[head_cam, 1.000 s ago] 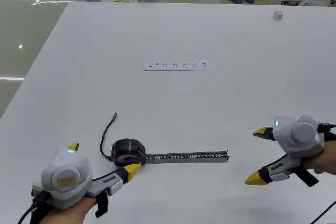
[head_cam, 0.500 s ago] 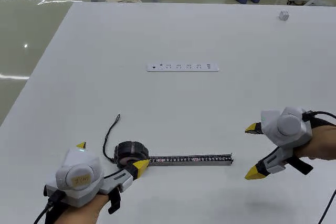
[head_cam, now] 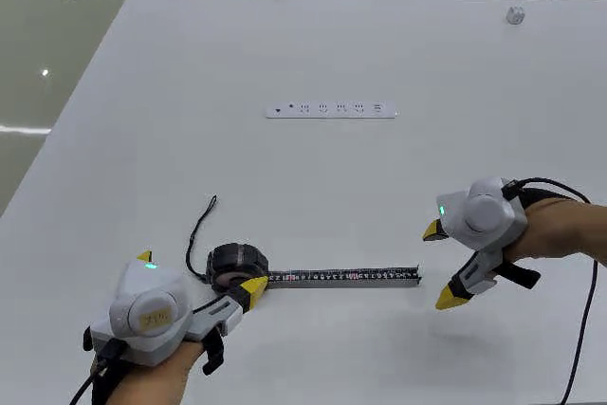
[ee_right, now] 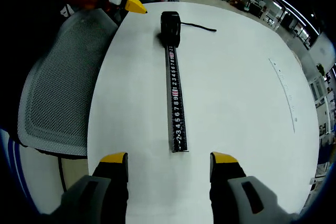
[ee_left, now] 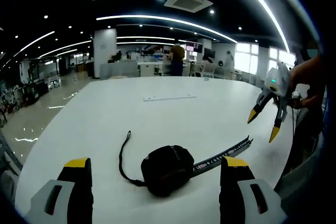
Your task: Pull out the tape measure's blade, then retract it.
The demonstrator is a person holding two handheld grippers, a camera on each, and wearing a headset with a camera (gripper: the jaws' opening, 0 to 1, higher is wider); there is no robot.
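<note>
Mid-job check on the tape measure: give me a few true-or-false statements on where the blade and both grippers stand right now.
1. The blade is pulled out and lies flat on the table. True.
2. The right gripper is shut on the blade's tip. False: it is open, and the tip lies just ahead of its jaws, not between them.
3. The left gripper is open, with the case just ahead between its jaws. True.
4. The power strip lies against the case. False: it lies farther across the table, well apart from it.
</note>
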